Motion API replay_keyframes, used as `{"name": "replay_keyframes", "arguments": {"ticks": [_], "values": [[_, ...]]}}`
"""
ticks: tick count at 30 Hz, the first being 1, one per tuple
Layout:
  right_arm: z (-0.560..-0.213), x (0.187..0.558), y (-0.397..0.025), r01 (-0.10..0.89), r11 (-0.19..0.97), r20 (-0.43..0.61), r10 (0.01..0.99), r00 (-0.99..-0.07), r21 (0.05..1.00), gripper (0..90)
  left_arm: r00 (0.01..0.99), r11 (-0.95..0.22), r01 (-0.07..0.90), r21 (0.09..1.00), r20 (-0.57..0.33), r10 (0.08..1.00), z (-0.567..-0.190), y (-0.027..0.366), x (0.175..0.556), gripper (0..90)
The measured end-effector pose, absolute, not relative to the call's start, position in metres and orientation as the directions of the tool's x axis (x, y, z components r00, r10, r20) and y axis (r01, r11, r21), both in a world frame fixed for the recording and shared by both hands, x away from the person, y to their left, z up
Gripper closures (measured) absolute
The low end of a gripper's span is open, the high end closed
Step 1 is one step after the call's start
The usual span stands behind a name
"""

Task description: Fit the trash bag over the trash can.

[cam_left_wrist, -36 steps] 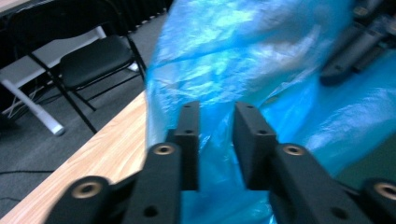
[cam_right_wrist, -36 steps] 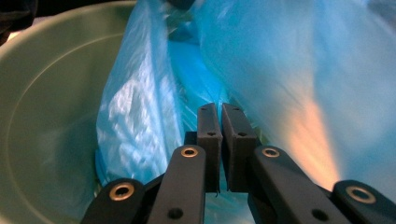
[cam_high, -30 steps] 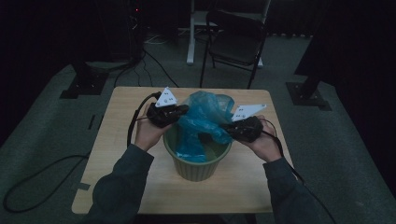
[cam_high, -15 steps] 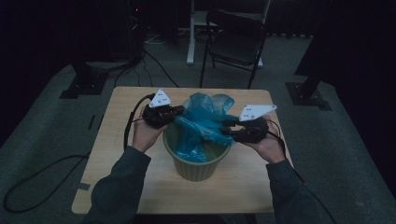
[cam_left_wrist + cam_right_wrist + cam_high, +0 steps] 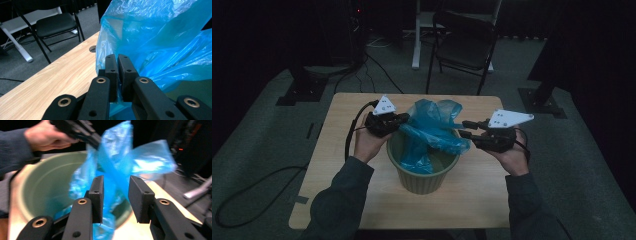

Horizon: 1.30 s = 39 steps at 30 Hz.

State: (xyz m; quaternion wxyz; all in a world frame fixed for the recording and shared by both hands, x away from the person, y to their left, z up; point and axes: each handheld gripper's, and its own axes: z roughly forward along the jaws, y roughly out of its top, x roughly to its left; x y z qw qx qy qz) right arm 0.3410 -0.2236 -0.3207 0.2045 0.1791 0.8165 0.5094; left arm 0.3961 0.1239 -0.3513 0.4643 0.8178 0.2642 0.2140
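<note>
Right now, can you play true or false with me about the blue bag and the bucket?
1. The blue plastic bag sits partly inside the green bin. True.
2. The left gripper has its jaws wide open. False: they are pressed together on the bag's edge.
3. The right gripper has its jaws apart. True, with blue plastic showing between them; whether they touch it is too blurred to tell.
4. The bin stands on the floor. False: it stands on the wooden table.
5. A black chair stands behind the table. True.
</note>
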Motion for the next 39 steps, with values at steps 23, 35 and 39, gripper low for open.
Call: {"name": "replay_keyframes", "arguments": {"ticks": [23, 35, 39], "values": [[-0.329, 0.384, -0.2, 0.152, 0.458, -0.185, 0.609, -0.771, 0.876, 90.0, 0.776, -0.442, 0.229, 0.867, 0.111, 0.621, -0.354, 0.123, 0.396, 86.2], [-0.325, 0.388, -0.193, 0.154, 0.439, -0.151, 0.583, -0.798, 0.885, 90.0, 0.811, -0.463, 0.117, 0.878, 0.185, 0.555, -0.348, 0.115, 0.383, 55.0], [-0.324, 0.388, -0.19, 0.154, 0.429, -0.136, 0.572, -0.809, 0.89, 90.0, 0.799, -0.49, 0.099, 0.866, 0.224, 0.559, -0.345, 0.108, 0.382, 49.8]]}}
